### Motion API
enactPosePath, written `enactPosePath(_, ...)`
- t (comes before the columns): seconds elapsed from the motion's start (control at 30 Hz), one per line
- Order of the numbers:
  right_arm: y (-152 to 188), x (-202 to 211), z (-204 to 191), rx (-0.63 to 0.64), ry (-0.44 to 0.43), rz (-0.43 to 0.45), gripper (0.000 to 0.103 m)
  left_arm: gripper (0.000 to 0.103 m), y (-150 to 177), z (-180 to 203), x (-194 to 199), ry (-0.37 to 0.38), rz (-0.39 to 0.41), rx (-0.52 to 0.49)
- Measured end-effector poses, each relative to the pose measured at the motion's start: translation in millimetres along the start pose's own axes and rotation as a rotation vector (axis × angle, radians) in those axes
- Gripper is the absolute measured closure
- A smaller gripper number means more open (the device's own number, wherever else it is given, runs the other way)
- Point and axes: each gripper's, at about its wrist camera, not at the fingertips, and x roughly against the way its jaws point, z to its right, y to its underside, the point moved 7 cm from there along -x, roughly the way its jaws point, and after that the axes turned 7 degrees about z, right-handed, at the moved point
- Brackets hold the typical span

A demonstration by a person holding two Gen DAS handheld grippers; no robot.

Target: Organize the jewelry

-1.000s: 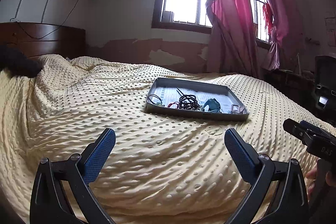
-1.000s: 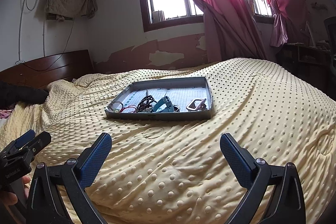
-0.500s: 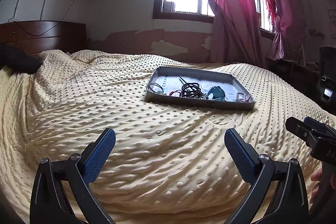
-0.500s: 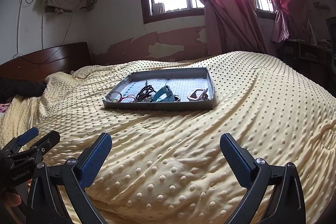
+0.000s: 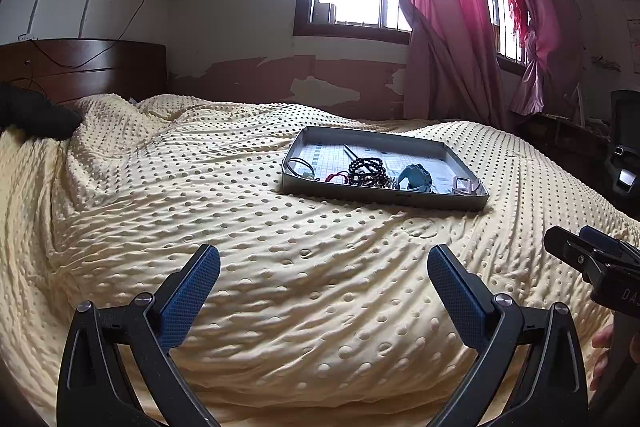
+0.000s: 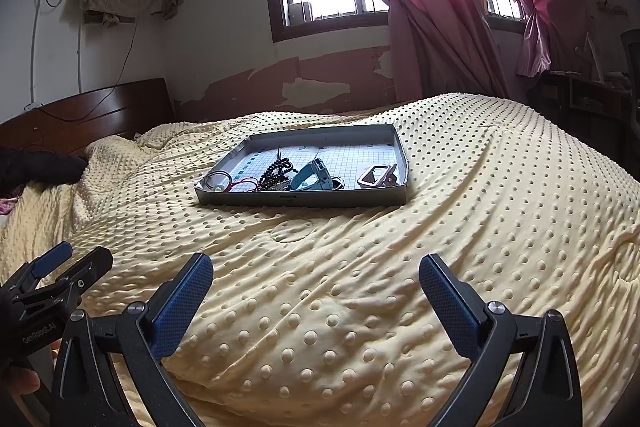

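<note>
A grey metal tray rests in the middle of the bed. Along its near side lie a dark bead bracelet, a black cord loop, a red string, a teal watch and a pale square-framed piece. My left gripper hovers open, well short of the tray, with nothing between its blue pads. My right gripper is likewise open and empty, off to the right of the left one.
A dotted yellow blanket covers the bed. A wooden headboard and a dark bundle are at the far left. Pink curtains hang by the window; dark furniture stands at the right.
Both grippers have dropped lower and tipped up, so the tray sits higher and flatter in both views. Both stay open.
</note>
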Motion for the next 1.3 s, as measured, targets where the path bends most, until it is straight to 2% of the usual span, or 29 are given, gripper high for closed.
enactPosePath(1.3, 0.8, 0.0, -1.4, 0.0, -0.001, -0.002, 0.0, 0.001, 0.5, 3.1, 0.7, -0.005, 0.004, -0.018)
